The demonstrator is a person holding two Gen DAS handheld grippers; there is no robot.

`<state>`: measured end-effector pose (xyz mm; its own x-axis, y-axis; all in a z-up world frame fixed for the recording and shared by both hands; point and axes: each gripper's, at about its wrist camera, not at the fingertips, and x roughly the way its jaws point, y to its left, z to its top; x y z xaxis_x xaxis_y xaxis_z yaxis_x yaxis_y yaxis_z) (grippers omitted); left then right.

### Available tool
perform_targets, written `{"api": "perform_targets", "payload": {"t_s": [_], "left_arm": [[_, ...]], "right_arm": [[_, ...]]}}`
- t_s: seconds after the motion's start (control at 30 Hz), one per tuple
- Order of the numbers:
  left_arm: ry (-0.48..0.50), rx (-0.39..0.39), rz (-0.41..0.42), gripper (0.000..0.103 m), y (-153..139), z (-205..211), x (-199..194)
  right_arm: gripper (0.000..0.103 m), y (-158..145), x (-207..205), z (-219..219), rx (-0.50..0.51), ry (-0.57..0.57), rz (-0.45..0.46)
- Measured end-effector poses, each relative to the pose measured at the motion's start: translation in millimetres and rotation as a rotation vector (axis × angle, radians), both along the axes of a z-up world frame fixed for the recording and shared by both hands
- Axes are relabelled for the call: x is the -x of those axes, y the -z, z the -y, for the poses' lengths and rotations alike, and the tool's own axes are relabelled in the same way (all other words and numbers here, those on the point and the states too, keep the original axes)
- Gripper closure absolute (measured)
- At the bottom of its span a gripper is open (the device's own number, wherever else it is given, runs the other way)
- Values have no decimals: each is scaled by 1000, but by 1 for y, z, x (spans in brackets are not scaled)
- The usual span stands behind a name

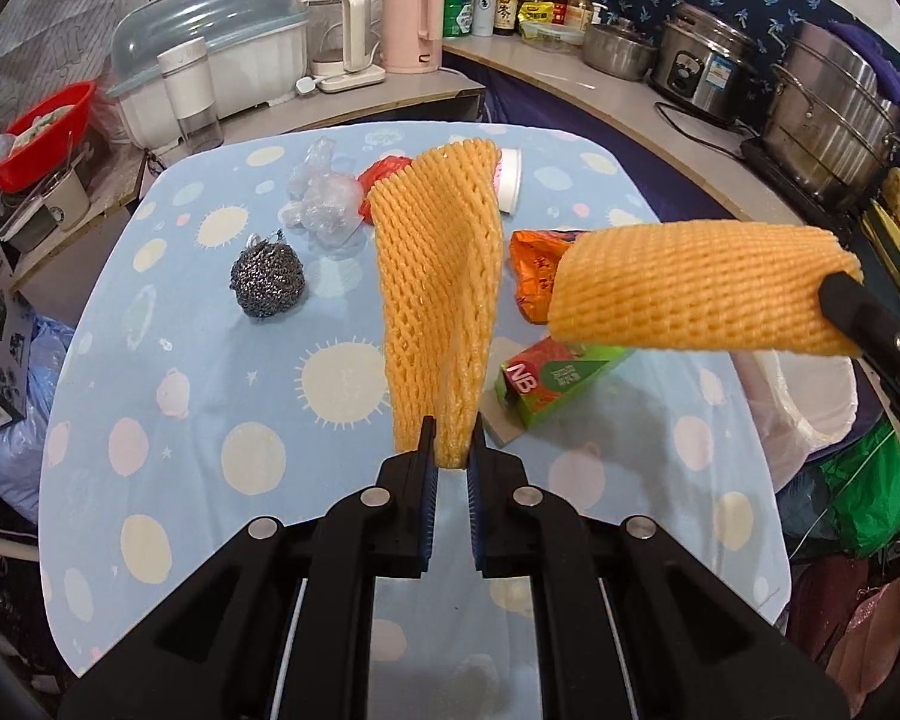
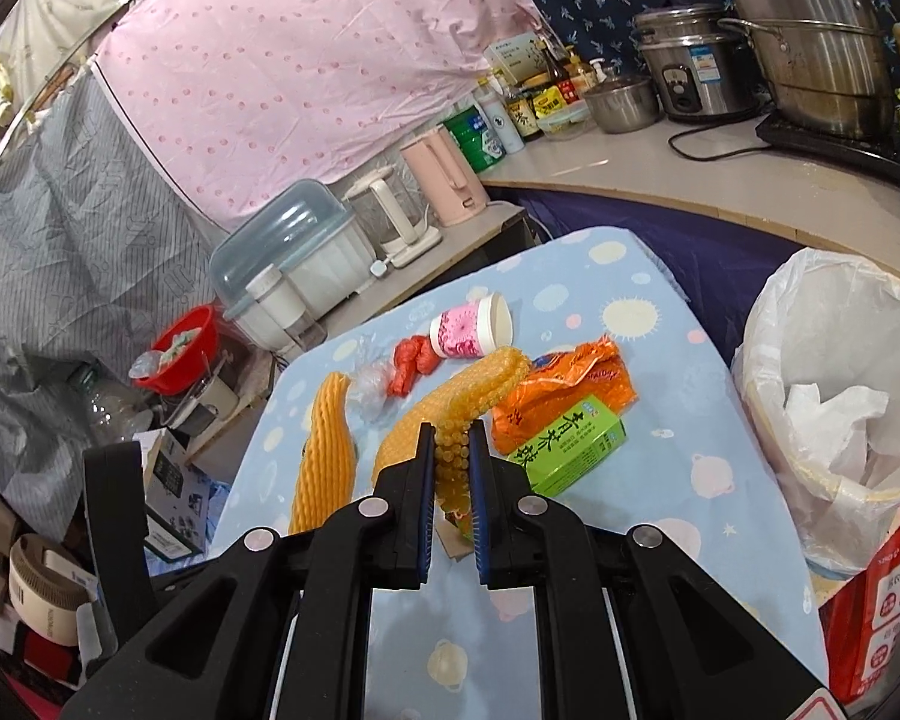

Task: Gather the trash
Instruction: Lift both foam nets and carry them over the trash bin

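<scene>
On the table (image 1: 210, 420), left to right: steel scourer (image 1: 267, 279), clear plastic bag (image 1: 324, 204), green carton (image 1: 555, 381). Left gripper (image 1: 450, 450) is clamped on one yellow foam net (image 1: 441, 276), held clear of the table. Right gripper (image 2: 452, 450) is clamped on the second foam net (image 2: 450, 396). Lined bin (image 2: 834, 372) stands right.

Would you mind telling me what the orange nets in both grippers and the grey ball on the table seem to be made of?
Orange nets: soft matte foam mesh, apparently; the open lattice bends under the pinch. Grey ball: probably coiled steel wire, a scourer, glinting and tangled.
</scene>
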<state>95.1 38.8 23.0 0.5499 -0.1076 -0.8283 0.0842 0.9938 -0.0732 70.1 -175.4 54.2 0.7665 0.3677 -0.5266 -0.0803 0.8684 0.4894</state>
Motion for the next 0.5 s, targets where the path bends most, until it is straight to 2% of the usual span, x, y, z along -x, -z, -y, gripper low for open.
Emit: {"api": "perform_targets", "payload": {"t_s": [0.3, 0.5], "left_arm": [[64, 5, 51, 94, -24, 28, 15], [151, 7, 72, 94, -35, 68, 18]], "right_arm": [[93, -18, 19, 38, -37, 78, 58], [93, -27, 32, 80, -37, 167, 94]]}}
